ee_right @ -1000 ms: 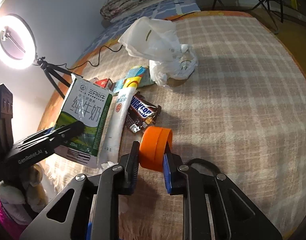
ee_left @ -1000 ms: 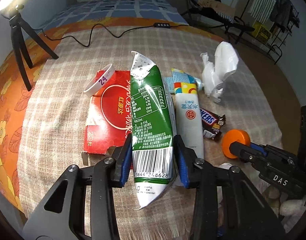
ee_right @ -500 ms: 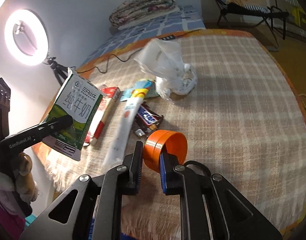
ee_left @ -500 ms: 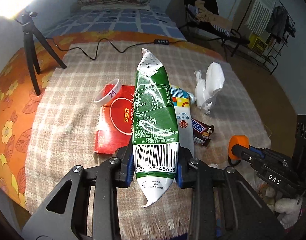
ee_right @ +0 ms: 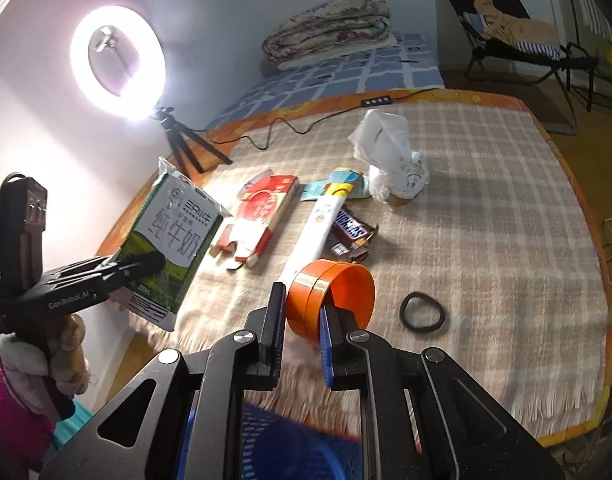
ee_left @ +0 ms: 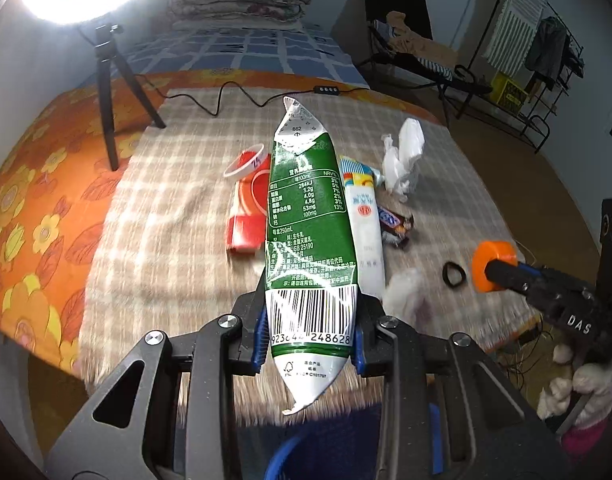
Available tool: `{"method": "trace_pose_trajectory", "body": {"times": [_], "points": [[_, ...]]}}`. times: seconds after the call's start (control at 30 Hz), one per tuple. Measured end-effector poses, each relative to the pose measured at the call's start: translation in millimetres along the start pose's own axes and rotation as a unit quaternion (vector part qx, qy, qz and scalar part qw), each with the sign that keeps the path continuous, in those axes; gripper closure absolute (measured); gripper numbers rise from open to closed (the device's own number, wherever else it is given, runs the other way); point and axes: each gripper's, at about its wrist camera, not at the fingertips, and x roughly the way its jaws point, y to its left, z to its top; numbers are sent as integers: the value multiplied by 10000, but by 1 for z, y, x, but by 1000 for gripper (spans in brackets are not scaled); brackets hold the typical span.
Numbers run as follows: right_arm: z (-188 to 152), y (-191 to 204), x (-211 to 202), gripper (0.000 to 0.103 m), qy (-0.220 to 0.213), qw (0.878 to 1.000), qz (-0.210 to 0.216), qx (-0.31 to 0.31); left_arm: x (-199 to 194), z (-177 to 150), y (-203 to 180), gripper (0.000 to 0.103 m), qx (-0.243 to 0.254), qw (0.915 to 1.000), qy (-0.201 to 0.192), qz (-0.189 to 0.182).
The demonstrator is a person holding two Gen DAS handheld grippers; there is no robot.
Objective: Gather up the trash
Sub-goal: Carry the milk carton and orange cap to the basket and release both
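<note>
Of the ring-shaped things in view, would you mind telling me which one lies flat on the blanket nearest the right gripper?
The black hair tie. The orange ring is clamped in the right gripper, and the white wristband rests far off on the red box.

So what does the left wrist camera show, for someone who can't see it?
The left gripper clamps a flattened green and white milk carton above a checked blanket. A red box, a white tube, a candy bar wrapper and a crumpled plastic bag lie there. At right, the right gripper holds an orange cap.

Ring light (ee_right: 118,60) blazing against the white wall (ee_right: 226,8), folded quilts (ee_right: 330,28) beside it, folding chair (ee_right: 518,40) beyond.
</note>
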Motion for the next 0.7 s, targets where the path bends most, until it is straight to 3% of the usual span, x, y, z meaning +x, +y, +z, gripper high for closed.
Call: {"method": "trace_pose_trajectory", "body": {"times": [0.33,0.7], "points": [[-56,26,-28,90,270,9993,170,-195,-28,-61,-18,72,209,9994,237,-156],[-115,40,-24,90,755,9966,221,-259,-16,-137,-42,72,463,9949,875,-205]]}}
